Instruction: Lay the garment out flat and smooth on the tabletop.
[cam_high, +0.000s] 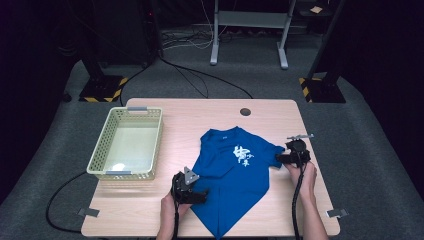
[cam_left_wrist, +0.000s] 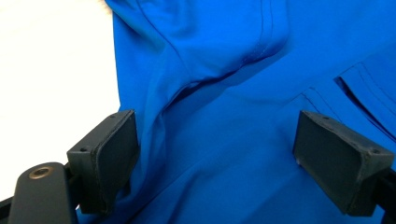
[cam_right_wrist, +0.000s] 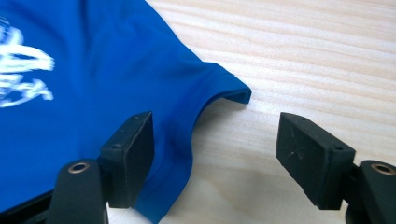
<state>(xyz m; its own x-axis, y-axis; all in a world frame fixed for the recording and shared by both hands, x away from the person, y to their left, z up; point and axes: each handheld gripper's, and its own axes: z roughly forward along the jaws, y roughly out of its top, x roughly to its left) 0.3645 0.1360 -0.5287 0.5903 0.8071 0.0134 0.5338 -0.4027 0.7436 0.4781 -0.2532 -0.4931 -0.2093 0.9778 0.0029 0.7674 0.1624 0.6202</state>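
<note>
A blue T-shirt (cam_high: 232, 172) with a white print lies spread on the wooden table (cam_high: 210, 112), partly folded. My left gripper (cam_high: 199, 196) rests at the shirt's left edge, near the lower part; its jaws stand open over folded blue cloth (cam_left_wrist: 219, 140), not pressing on it. My right gripper (cam_high: 281, 159) is at the shirt's right sleeve. In the right gripper view its jaws are open, with the sleeve's hem (cam_right_wrist: 224, 86) and bare table between them, and one pad (cam_right_wrist: 133, 154) lies over the cloth.
A pale yellow mesh basket (cam_high: 100, 155) stands empty at the table's left. A round cable hole (cam_high: 245, 111) sits near the far edge. Metal clips (cam_high: 88, 212) mark the near corners. Stands and cables occupy the floor beyond the table.
</note>
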